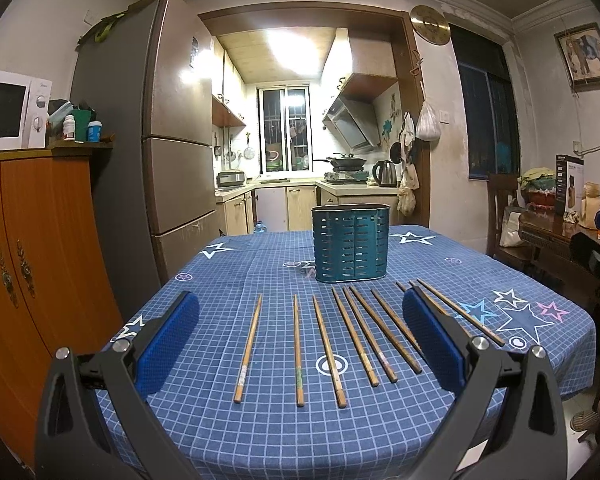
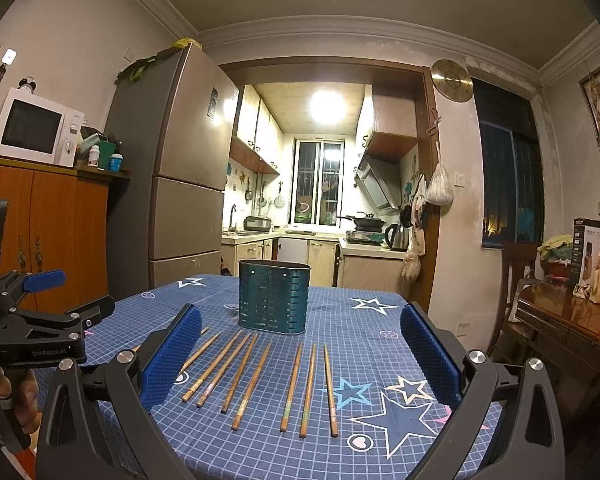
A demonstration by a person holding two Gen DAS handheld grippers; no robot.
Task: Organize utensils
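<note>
Several wooden chopsticks [image 1: 354,340] lie side by side on the blue checked tablecloth [image 1: 260,264], pointing toward a teal slotted utensil holder [image 1: 350,243] standing upright behind them. My left gripper [image 1: 300,340] hovers above the near ends of the chopsticks, open, with nothing between its blue pads. In the right wrist view the same chopsticks [image 2: 256,376] and holder [image 2: 274,296] appear. My right gripper [image 2: 300,356] is also open and empty above them. The left gripper [image 2: 44,312] shows at the left edge, held by a hand.
A wooden cabinet [image 1: 40,260] with a microwave [image 1: 12,110] and a tall fridge [image 1: 172,140] stand left of the table. A dark wooden side table [image 2: 568,328] with boxes and a chair [image 2: 516,280] sit to the right. The kitchen lies beyond.
</note>
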